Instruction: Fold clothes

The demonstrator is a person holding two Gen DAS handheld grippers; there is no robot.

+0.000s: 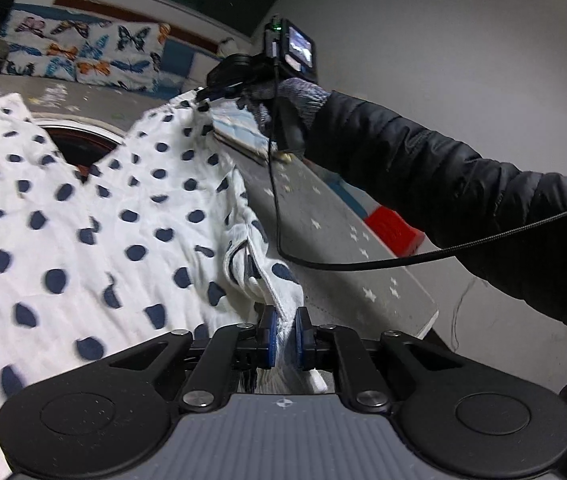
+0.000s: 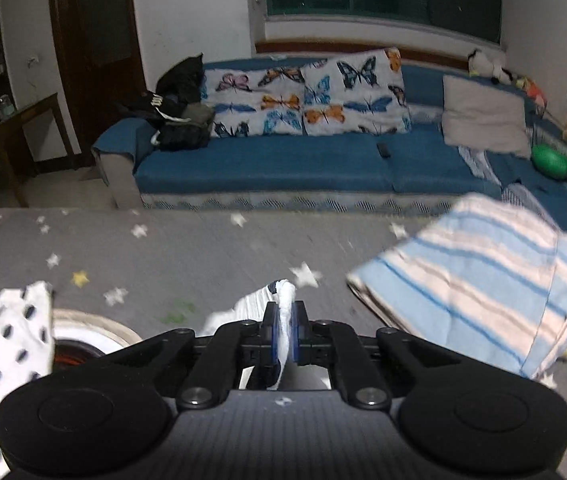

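Note:
A white garment with dark blue polka dots (image 1: 95, 216) lies spread over the grey star-print table (image 1: 323, 216). My left gripper (image 1: 283, 334) is shut on a bunched edge of it at the near side. My right gripper (image 1: 203, 98), seen from the left wrist view, holds the garment's far corner. In the right wrist view my right gripper (image 2: 283, 330) is shut on a white fold of the polka-dot garment (image 2: 7, 344), which also shows at the lower left. Both hold the cloth slightly lifted off the table (image 2: 187, 256).
A folded blue and white striped cloth (image 2: 479, 280) lies on the table's right part. A round white-rimmed object (image 2: 91, 336) sits partly under the garment. A blue sofa (image 2: 283, 160) with butterfly pillows stands beyond the table. A red item (image 1: 393, 226) lies off the table's edge.

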